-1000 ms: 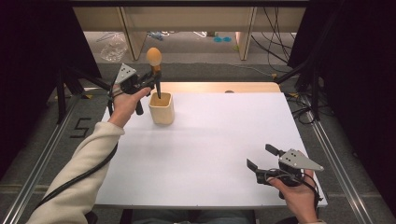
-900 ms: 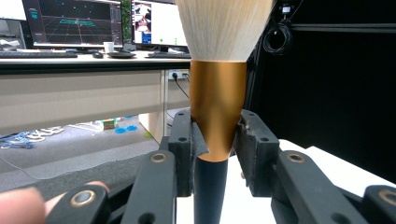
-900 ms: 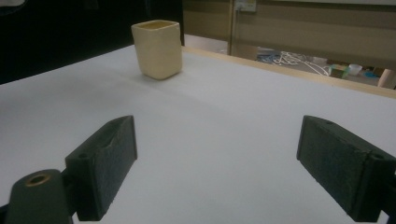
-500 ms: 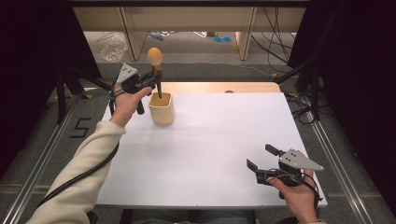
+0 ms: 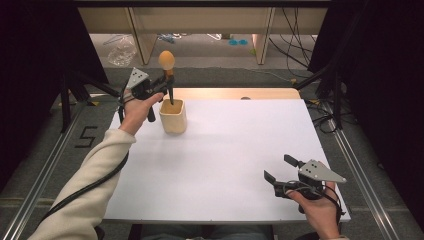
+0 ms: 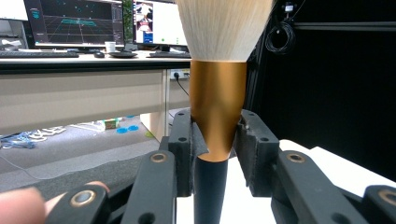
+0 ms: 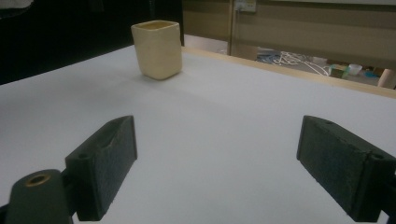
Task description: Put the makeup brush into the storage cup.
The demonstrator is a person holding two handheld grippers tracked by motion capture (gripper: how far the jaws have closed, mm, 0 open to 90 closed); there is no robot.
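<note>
At the far left of the white table (image 5: 215,165), close to its back edge, we see a cream cup (image 5: 173,116) with a makeup brush (image 5: 168,75) standing in it. Around the cup the tabletop is bare, so open room runs from it to the right edge and down to the near edge. The brush stands upright, its long axis vertical: the dark handle drops into the cup's mouth and the rounded bristle head points straight up. In the left gripper view the brush (image 6: 218,93) shows white bristles above a gold collar, with a black handle below. The left gripper (image 5: 162,86) is clenched on it, one pad (image 6: 187,149) pressed against each side of the collar's narrow lower end. The right gripper (image 5: 280,169) hovers near the table's near right corner, well apart from the cup (image 7: 157,48), its jaws spread wide and grasping nothing.
</note>
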